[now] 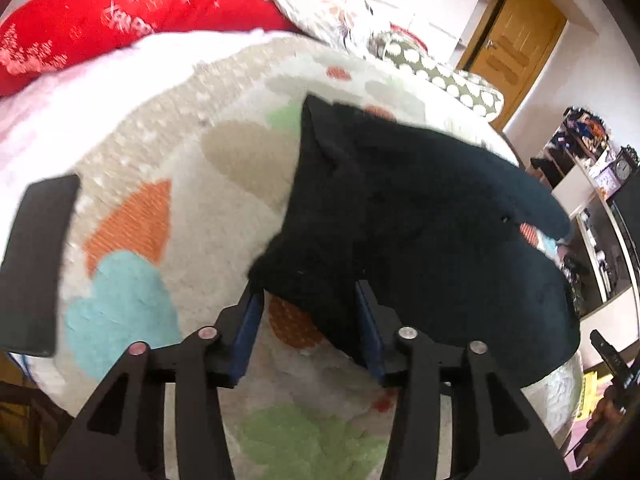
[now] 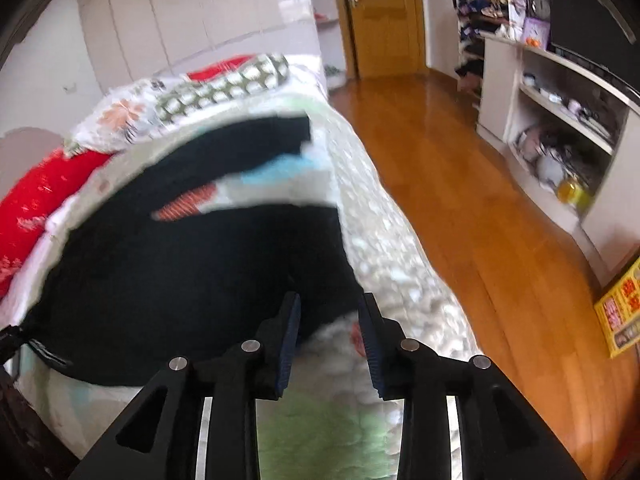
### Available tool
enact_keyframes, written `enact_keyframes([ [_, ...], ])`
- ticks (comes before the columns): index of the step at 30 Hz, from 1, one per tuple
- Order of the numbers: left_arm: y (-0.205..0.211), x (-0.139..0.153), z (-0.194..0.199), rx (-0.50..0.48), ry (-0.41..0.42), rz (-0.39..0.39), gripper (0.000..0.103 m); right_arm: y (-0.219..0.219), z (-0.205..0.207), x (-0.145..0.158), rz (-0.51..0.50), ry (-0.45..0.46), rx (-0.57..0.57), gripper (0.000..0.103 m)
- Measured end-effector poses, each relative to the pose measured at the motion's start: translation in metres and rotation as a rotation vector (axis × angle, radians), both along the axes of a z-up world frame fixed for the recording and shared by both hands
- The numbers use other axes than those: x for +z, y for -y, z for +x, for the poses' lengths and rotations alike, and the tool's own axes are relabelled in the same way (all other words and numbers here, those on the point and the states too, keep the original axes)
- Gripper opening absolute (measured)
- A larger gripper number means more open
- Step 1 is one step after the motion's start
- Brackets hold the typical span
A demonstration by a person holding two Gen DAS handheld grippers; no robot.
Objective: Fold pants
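Black pants (image 1: 420, 216) lie on a cream bedspread with coloured hearts (image 1: 192, 216). In the left wrist view my left gripper (image 1: 310, 292) is open, its blue-padded jaws standing on either side of a near corner of the pants. In the right wrist view the pants (image 2: 180, 276) spread across the bed, one leg (image 2: 256, 140) farther back. My right gripper (image 2: 330, 304) is open, its jaws wide apart at the pants' near right edge, with the cloth's edge reaching between them.
A red pillow (image 1: 120, 16) and patterned pillows (image 2: 224, 84) lie at the bed's head. A black phone-like slab (image 1: 36, 264) lies at the left. Wooden floor (image 2: 460, 200), white shelves (image 2: 560, 112) and a wooden door (image 2: 380, 16) are right of the bed.
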State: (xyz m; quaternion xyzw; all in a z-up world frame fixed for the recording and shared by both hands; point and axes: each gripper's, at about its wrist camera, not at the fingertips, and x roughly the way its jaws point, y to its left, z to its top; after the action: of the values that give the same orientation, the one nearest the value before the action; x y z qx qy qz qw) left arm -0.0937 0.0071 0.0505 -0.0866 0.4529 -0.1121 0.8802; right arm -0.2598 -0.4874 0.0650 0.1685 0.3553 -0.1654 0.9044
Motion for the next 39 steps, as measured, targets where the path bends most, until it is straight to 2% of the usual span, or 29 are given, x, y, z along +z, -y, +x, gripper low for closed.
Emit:
enact_keyframes([
  [1,-0.001,0.004,0.000,0.007,0.010,0.003,0.047,-0.007,0.007,0.002,0.006,0.007,0.045,0.042],
  [3,0.004,0.010,-0.001,0.007,0.033,0.019,0.048,-0.023,0.024,0.002,-0.005,-0.003,0.116,0.045],
  [6,0.010,0.016,-0.005,0.014,0.068,0.032,0.048,-0.049,0.052,-0.007,-0.002,-0.038,0.223,0.045],
  [11,0.013,0.026,-0.010,0.041,0.125,0.061,0.049,-0.085,0.089,-0.026,-0.024,-0.099,0.339,0.045],
  [14,0.012,0.037,-0.012,0.041,0.155,0.059,0.062,-0.100,0.102,-0.034,-0.025,-0.100,0.384,0.049],
  [16,0.014,0.041,-0.012,0.021,0.165,0.041,0.069,-0.108,0.111,-0.037,-0.032,-0.099,0.406,0.057],
  [17,0.018,0.040,-0.012,0.005,0.162,0.039,0.073,-0.110,0.114,-0.039,-0.028,-0.106,0.421,0.061],
  [18,0.025,0.037,-0.010,-0.018,0.153,0.043,0.073,-0.115,0.117,-0.044,-0.027,-0.126,0.441,0.068],
  [19,0.031,0.031,-0.008,-0.038,0.141,0.052,0.074,-0.118,0.119,-0.047,-0.040,-0.135,0.448,0.071],
  [21,0.046,0.011,0.002,-0.081,0.085,0.081,0.074,-0.122,0.122,-0.046,-0.062,-0.141,0.461,0.071],
  [24,0.060,-0.021,0.016,-0.120,0.001,0.132,0.073,-0.115,0.130,-0.029,-0.026,-0.109,0.482,0.069],
  [27,0.068,-0.024,0.021,-0.150,0.023,0.206,0.075,-0.110,0.151,-0.001,-0.087,-0.054,0.484,0.069],
  [31,0.068,0.004,0.043,-0.191,0.043,0.152,0.075,-0.098,0.197,0.023,-0.210,-0.034,0.487,0.073],
  [32,0.068,0.011,0.049,-0.198,0.058,0.147,0.079,-0.094,0.215,0.027,-0.235,-0.040,0.504,0.074],
  [33,0.071,0.020,0.060,-0.218,0.077,0.148,0.089,-0.091,0.228,0.028,-0.253,-0.043,0.513,0.076],
  [36,0.081,0.031,0.102,-0.288,0.113,0.157,0.094,-0.082,0.268,0.029,-0.311,-0.071,0.522,0.077],
  [39,0.085,0.019,0.157,-0.307,0.040,0.170,0.094,-0.067,0.295,0.026,-0.333,-0.099,0.544,0.079],
])
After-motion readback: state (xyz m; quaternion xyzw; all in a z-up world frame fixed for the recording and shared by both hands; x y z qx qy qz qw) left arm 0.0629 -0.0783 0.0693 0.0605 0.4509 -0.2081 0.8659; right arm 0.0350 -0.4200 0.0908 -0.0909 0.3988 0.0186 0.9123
